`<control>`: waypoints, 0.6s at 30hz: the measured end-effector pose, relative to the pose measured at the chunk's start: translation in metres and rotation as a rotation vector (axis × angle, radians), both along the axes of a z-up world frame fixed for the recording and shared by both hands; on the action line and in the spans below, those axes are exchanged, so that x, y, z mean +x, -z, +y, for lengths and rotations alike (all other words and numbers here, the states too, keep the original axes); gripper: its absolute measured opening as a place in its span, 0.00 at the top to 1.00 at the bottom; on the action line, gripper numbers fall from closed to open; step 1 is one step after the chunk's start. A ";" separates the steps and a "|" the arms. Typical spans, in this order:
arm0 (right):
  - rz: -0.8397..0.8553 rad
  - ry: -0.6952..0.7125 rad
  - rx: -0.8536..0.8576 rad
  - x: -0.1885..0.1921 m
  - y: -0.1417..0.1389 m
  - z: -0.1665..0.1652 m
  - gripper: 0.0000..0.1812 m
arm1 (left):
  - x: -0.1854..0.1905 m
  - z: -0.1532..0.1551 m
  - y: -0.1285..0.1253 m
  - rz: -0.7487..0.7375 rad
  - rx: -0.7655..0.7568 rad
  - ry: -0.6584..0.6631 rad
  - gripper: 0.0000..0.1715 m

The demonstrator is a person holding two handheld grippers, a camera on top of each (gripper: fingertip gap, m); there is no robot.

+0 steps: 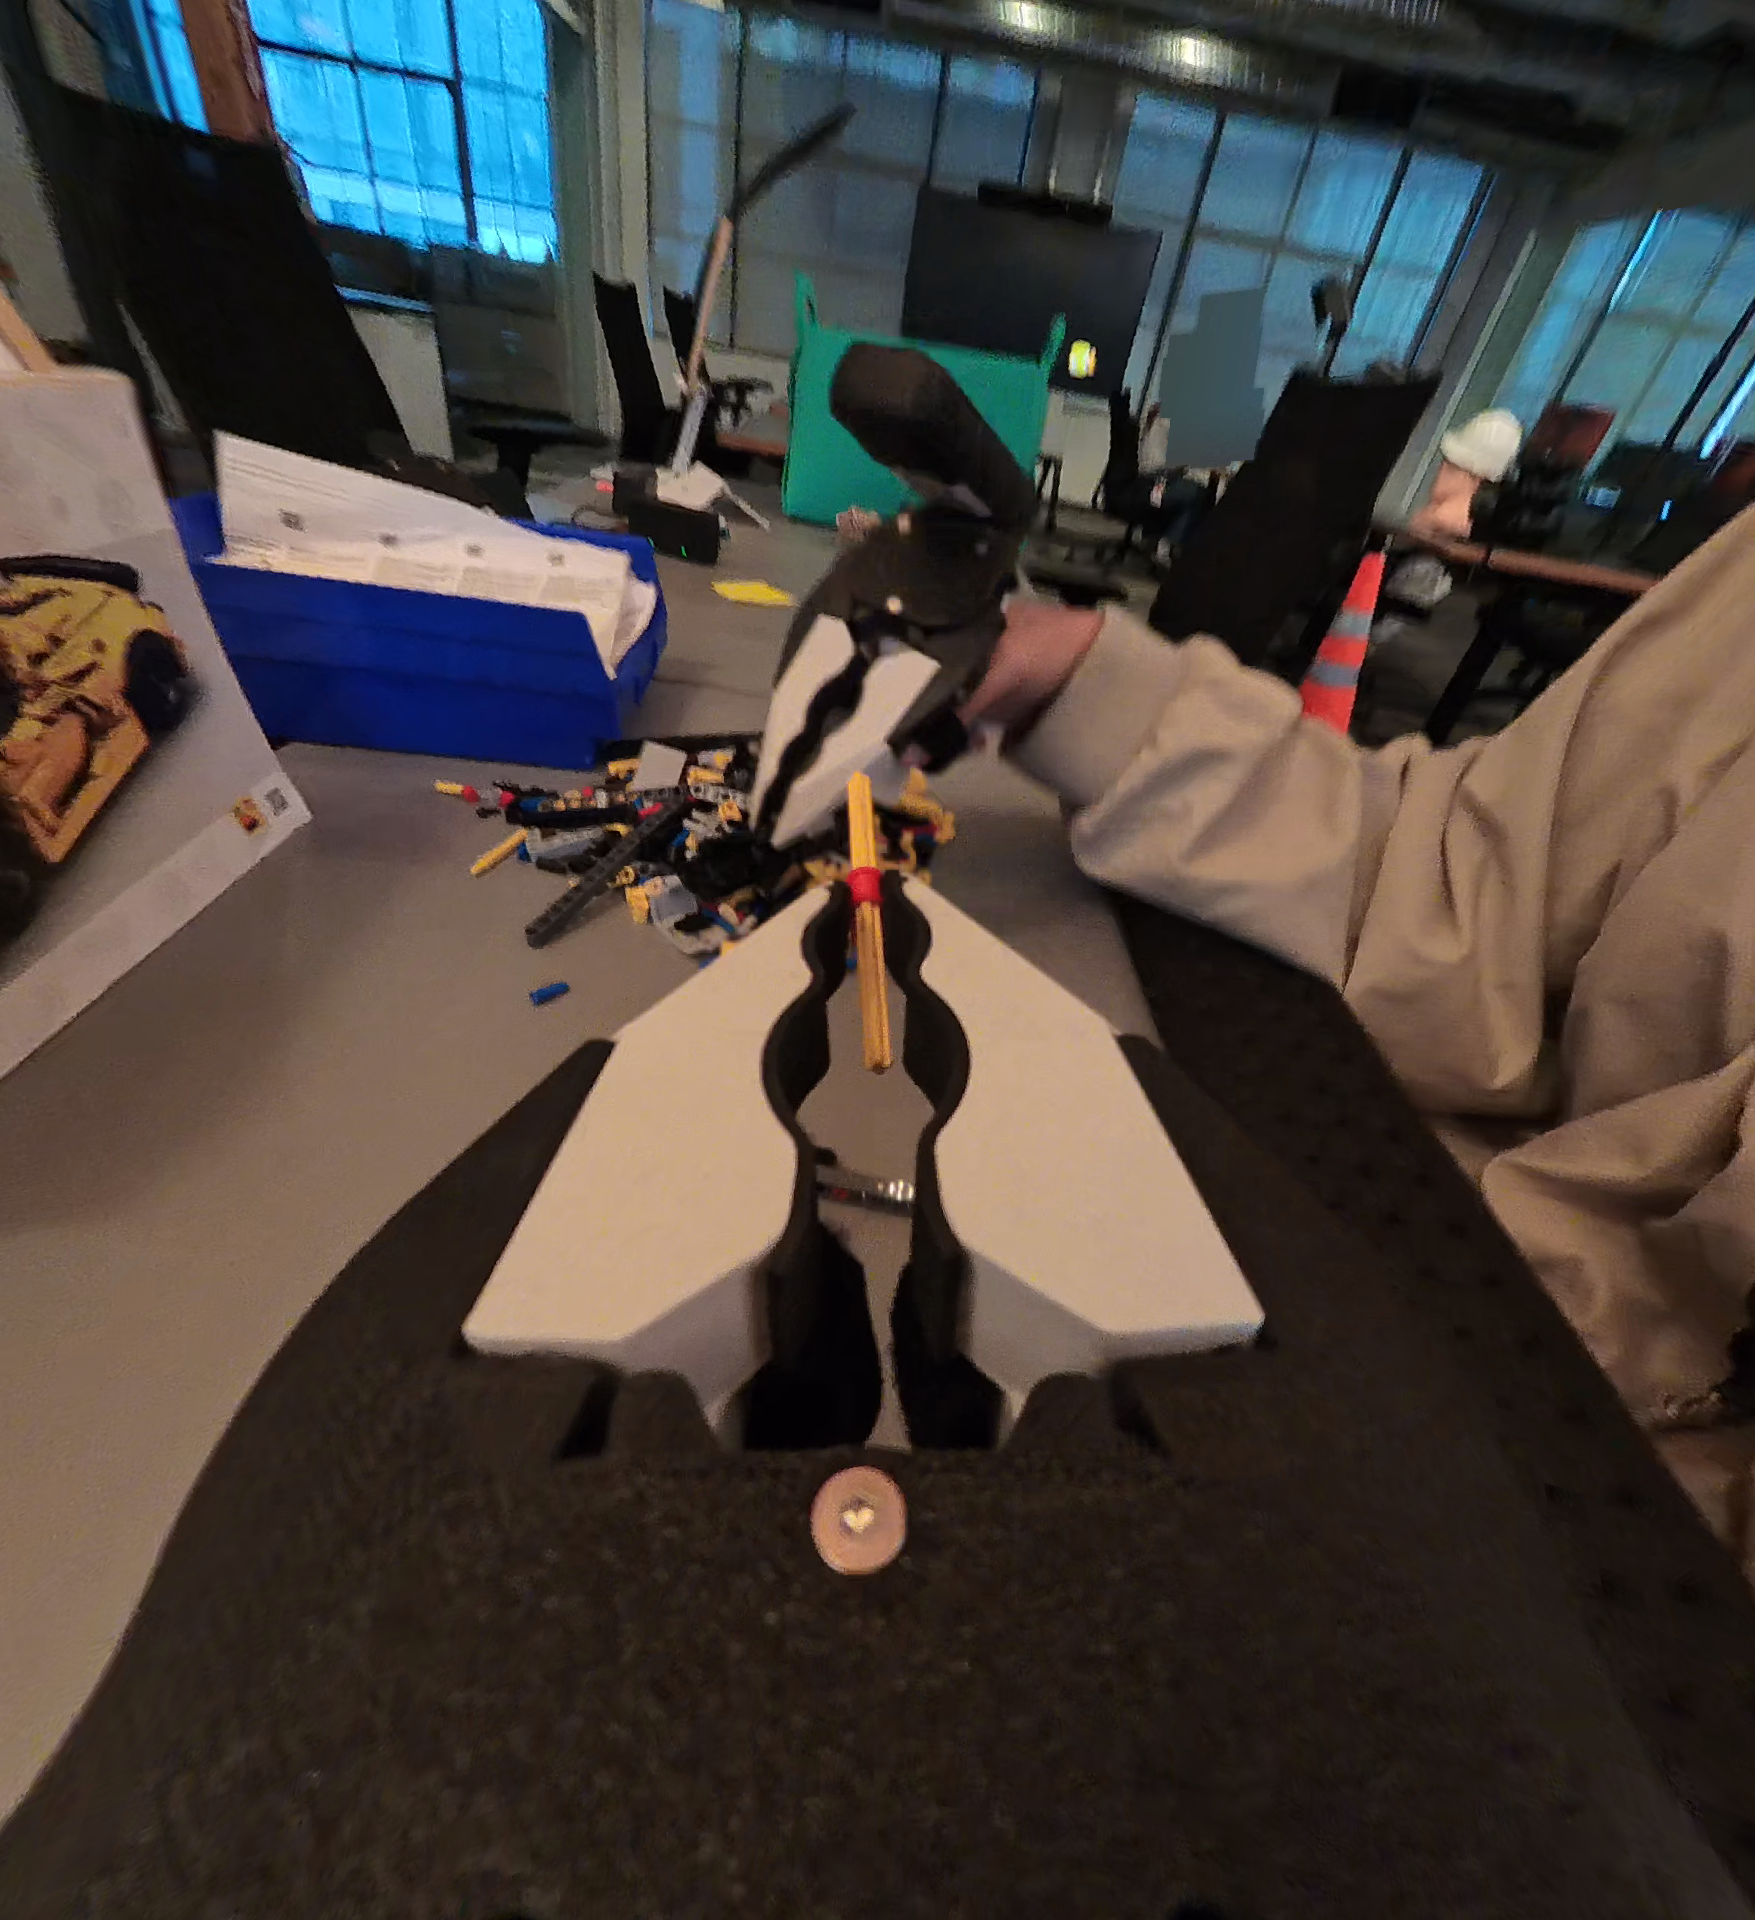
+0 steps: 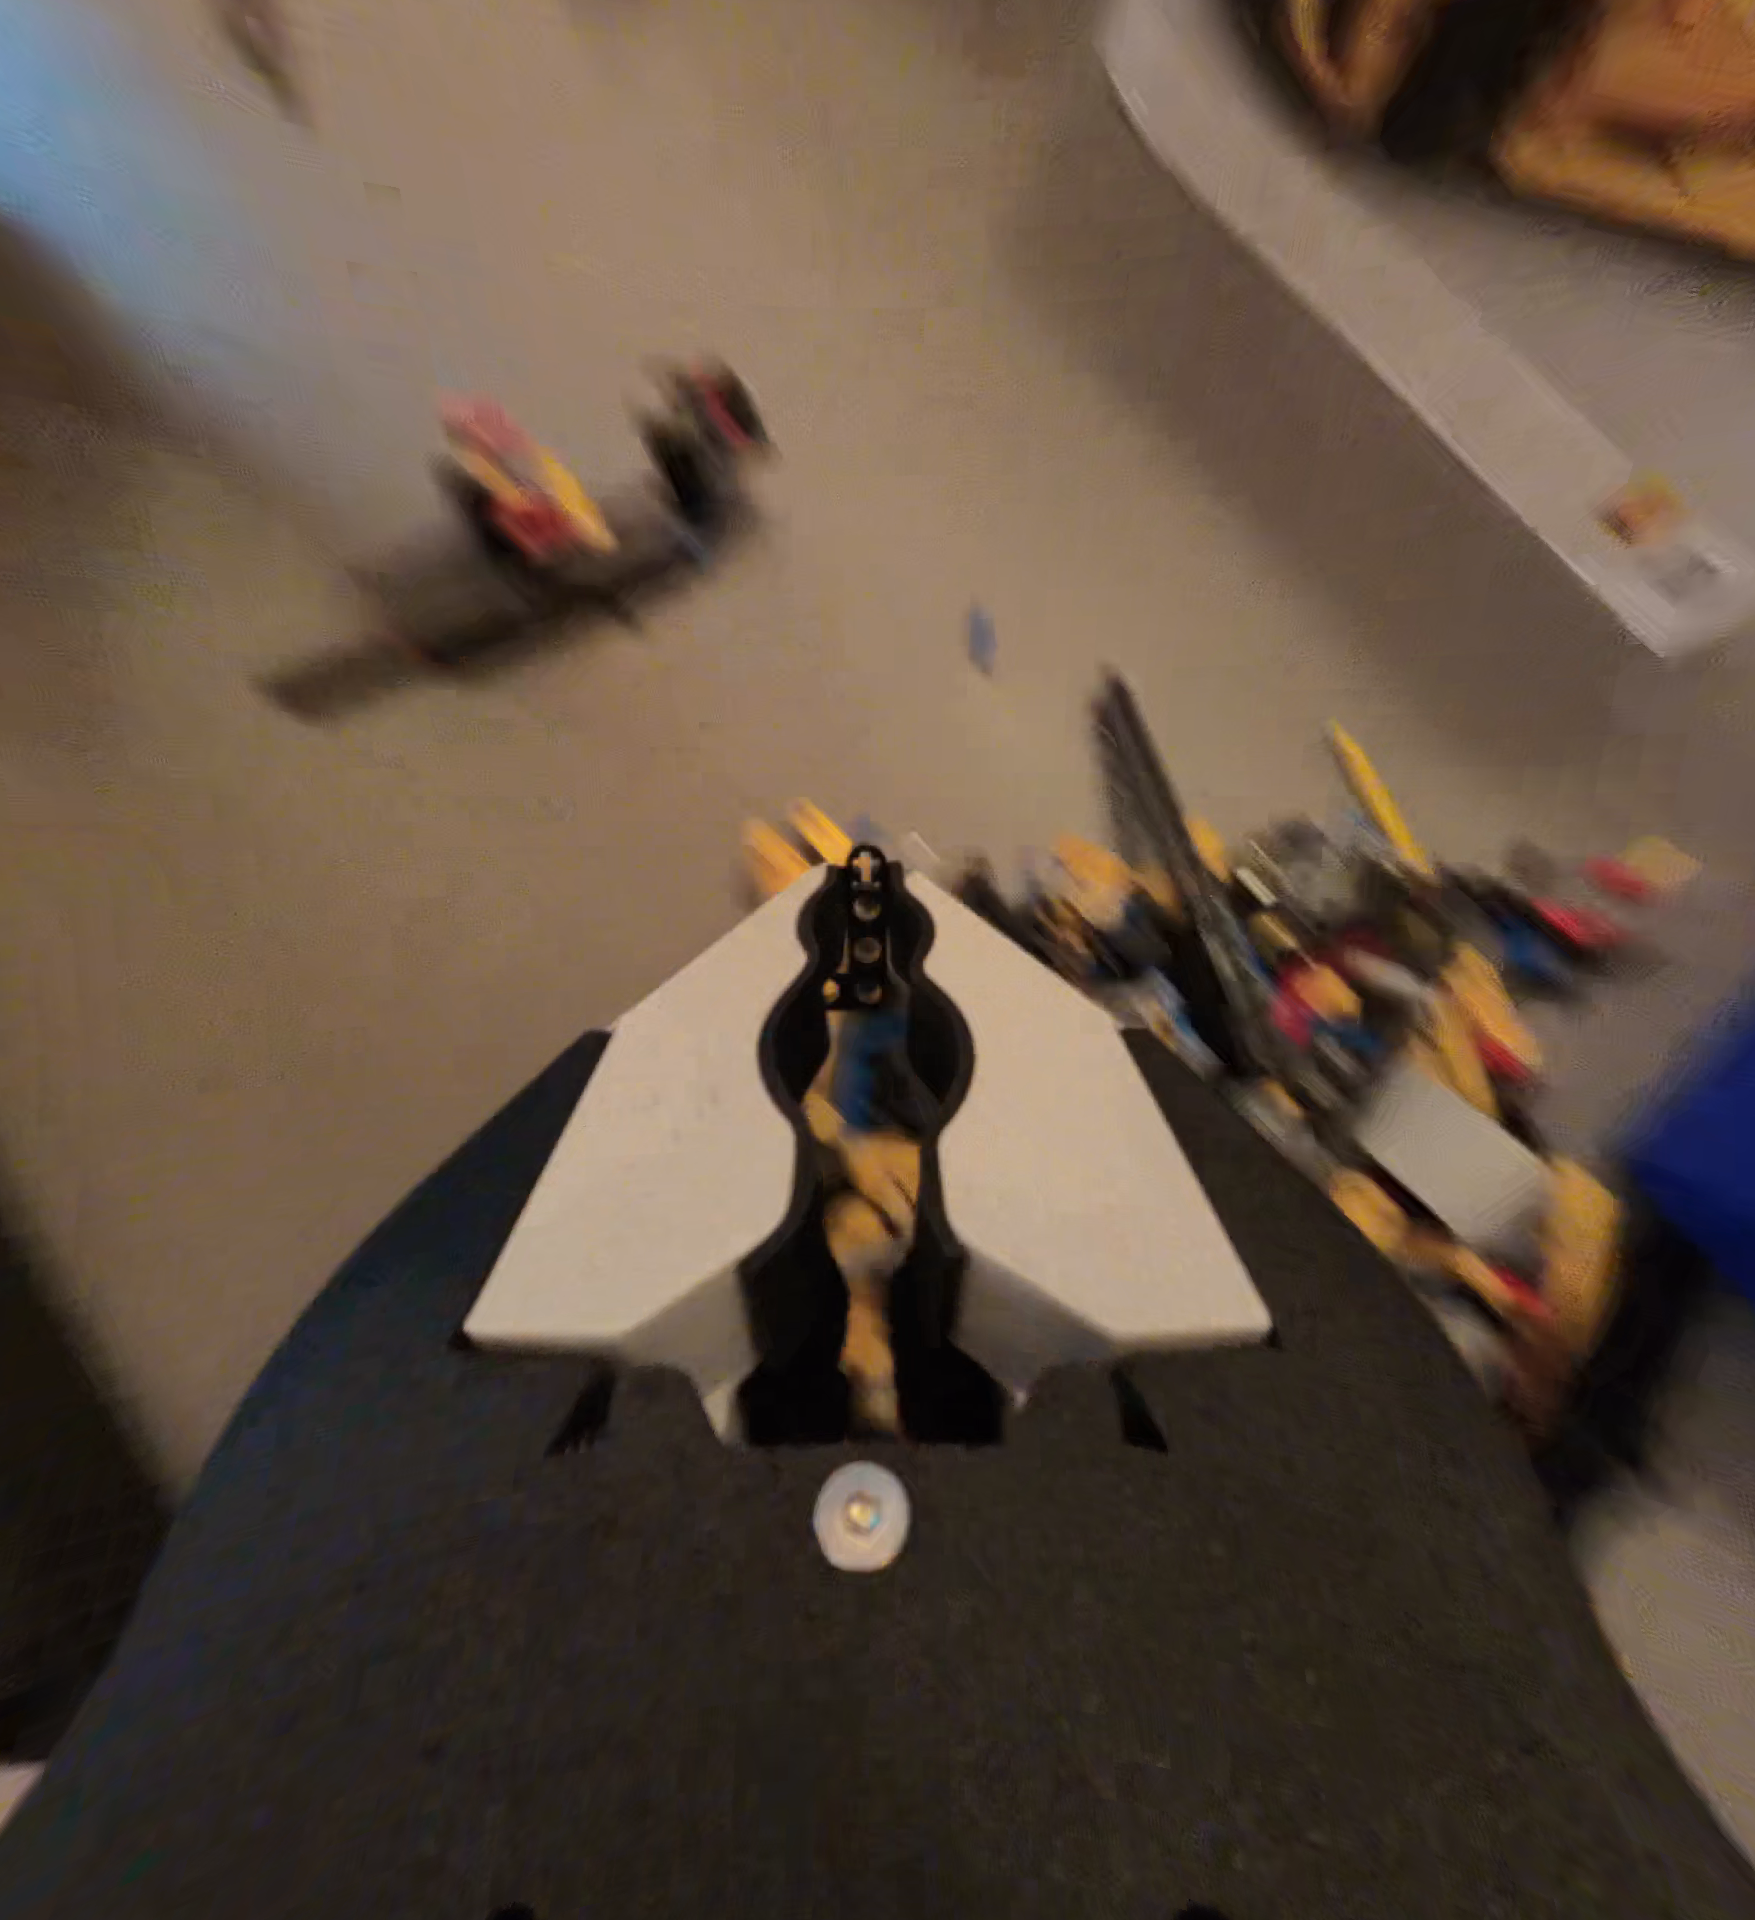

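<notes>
The left gripper is clamped on a yellow axle that carries a red bushing right at the fingertips; the axle runs back between the fingers and pokes out ahead of them, held up off the grey table. The right gripper is pinched shut on a short black beam with a row of holes, its rounded end sticking just past the tips. Seen from the left wrist view, that right gripper hangs just beyond the axle's far end, tilted down over the pile of loose pieces, with a person's hand and beige sleeve behind it.

Both parts are picked up and close to each other, but they are not joined, as far as can be seen. The pile lies toward the table's far edge, near a blue bin stuffed with paper sheets. A box showing a yellow car stands at the left edge. The right wrist view is motion-blurred; a small separate cluster of pieces lies apart from the pile on the table.
</notes>
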State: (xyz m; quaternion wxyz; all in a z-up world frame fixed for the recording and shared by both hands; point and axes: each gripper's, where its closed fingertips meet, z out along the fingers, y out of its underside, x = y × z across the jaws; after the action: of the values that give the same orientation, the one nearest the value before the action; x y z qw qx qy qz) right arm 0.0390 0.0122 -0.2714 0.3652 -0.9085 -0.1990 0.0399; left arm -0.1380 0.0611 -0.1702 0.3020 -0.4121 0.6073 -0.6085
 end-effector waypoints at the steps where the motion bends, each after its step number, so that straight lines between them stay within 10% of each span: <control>1: -0.126 0.061 -0.036 0.022 0.008 -0.008 0.97 | 0.003 -0.004 0.006 0.014 0.028 -0.002 0.96; 7: -0.082 0.106 0.030 0.030 -0.010 -0.015 0.87 | 0.008 -0.027 0.016 0.005 0.049 0.066 0.96; 12: 0.394 -0.339 0.328 -0.110 -0.085 0.000 0.85 | 0.008 -0.032 0.015 -0.017 0.081 0.074 0.96; 18: 0.378 -0.448 0.304 -0.165 -0.076 0.011 0.86 | 0.005 -0.043 0.024 0.009 0.160 0.112 0.96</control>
State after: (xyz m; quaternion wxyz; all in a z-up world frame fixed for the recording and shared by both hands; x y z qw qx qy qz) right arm -0.1259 0.0235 -0.1950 0.5093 -0.7537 -0.3265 0.2570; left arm -0.1330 0.0183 -0.1938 0.2966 -0.3547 0.6776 -0.5719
